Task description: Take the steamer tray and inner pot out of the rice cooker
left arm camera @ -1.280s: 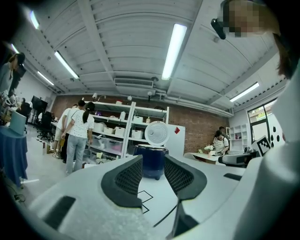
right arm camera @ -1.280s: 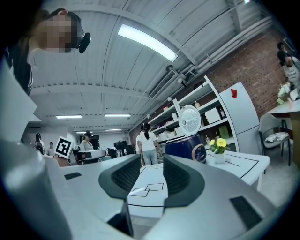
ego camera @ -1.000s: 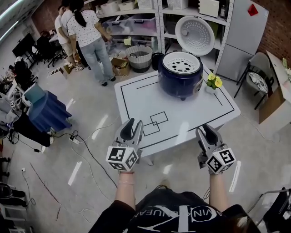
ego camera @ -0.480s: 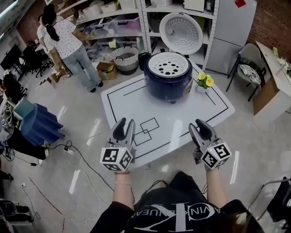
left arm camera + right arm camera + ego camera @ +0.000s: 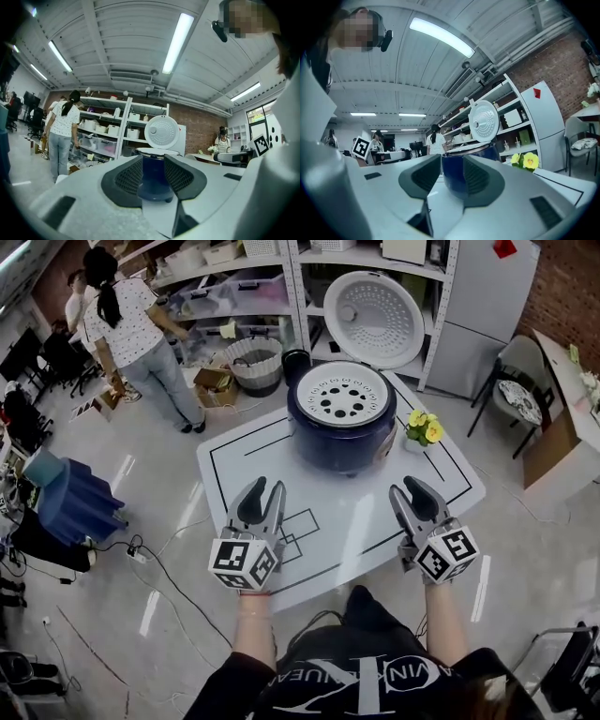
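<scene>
A dark blue rice cooker (image 5: 341, 427) stands at the back of a white table (image 5: 234, 442), its round lid (image 5: 372, 306) raised behind it. A white steamer tray (image 5: 339, 395) with round holes sits in its top; the inner pot is hidden beneath. My left gripper (image 5: 263, 498) hovers over the table's front left, open and holding nothing. My right gripper (image 5: 412, 497) hovers over the front right, also open with nothing in it. Both point level at the cooker, which shows between the jaws as a blue body (image 5: 153, 176) in the left gripper view and the cooker (image 5: 457, 171) in the right gripper view.
A small pot of yellow flowers (image 5: 421, 430) stands just right of the cooker. Black taped outlines (image 5: 298, 526) mark the tabletop. Shelves (image 5: 234, 287) with bins stand behind the table, two people (image 5: 131, 320) at them. A chair (image 5: 517, 381) and a brown desk are at right.
Both grippers have moved forward over the table toward the cooker, which now looks nearer and larger. Their jaws have not changed.
</scene>
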Available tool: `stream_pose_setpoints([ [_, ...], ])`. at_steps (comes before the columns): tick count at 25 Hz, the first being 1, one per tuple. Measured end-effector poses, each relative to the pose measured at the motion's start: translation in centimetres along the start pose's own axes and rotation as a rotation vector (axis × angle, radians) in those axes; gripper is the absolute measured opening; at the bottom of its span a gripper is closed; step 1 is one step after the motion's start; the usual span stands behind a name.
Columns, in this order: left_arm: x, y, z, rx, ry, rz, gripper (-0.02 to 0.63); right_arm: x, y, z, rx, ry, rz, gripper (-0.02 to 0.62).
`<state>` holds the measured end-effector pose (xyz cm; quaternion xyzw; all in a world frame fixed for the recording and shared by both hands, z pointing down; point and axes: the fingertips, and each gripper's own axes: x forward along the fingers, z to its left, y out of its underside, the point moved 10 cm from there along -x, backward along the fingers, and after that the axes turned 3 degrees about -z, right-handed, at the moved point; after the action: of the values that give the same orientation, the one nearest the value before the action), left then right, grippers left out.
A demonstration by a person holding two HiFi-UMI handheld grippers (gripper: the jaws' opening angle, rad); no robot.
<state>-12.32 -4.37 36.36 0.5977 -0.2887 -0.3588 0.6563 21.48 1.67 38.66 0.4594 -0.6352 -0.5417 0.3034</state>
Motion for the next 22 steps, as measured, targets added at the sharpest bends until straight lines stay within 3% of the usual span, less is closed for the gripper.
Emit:
stream_pose_setpoints([
  [12,9.9,-0.8,1.3,0.006,-0.044,-0.004,0.114,8.3,-2.4,-7.5,-0.007,-0.056,0.015,0.147],
  [22,16.6,-1.5,2.5,0.029,-0.064,0.012,0.114,15.0,-4.8,-11.6,-0.089,-0.081,0.074,0.147],
])
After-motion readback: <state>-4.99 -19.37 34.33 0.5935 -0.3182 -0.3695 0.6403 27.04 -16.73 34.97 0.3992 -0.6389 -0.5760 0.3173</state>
